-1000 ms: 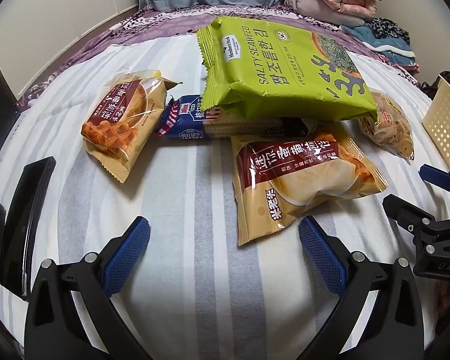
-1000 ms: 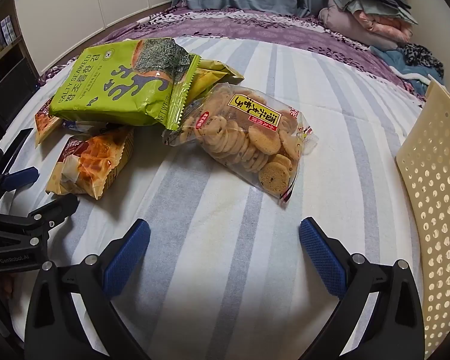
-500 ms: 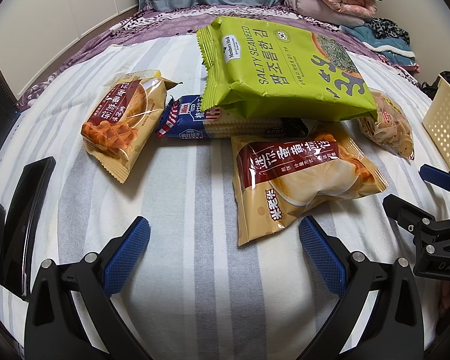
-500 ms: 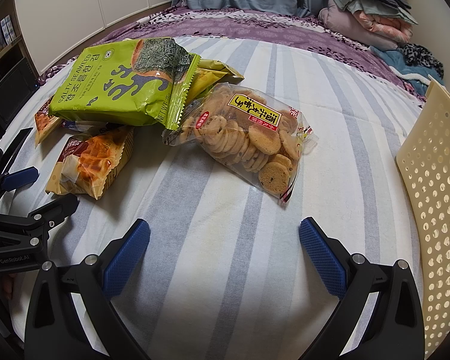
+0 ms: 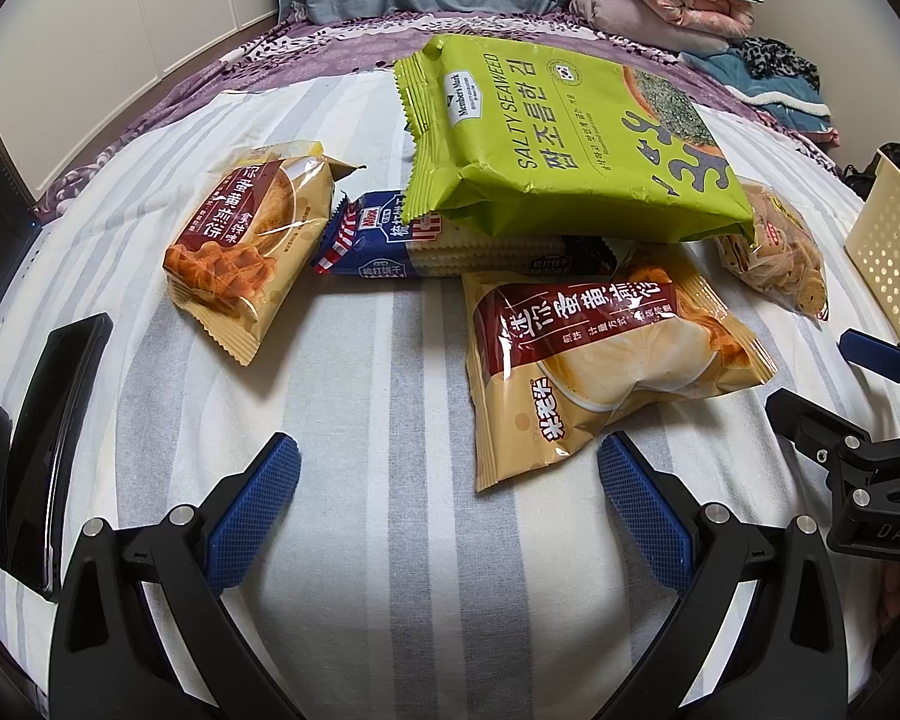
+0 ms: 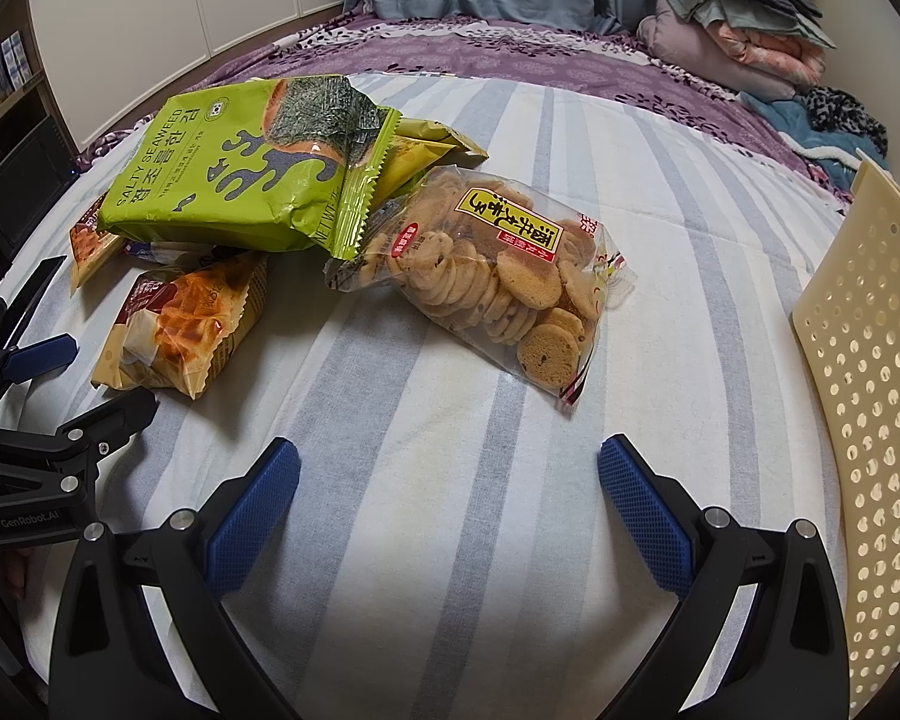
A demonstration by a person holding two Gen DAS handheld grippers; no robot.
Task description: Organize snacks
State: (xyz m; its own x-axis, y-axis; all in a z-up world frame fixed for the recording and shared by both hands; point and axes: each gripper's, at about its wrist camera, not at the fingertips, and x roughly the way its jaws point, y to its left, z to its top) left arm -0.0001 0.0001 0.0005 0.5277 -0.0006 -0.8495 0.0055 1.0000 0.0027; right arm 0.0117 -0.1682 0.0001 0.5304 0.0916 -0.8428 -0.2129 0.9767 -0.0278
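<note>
Only the right view shows the basket [image 6: 870,396]; both tools [image 5: 449,498] [image 6: 449,498] gape empty.

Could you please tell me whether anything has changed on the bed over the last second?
Nothing has visibly changed. The left tool and right tool are both open as before, holding nothing, and the seaweed bag, cookie bag and basket lie where they did.
</note>
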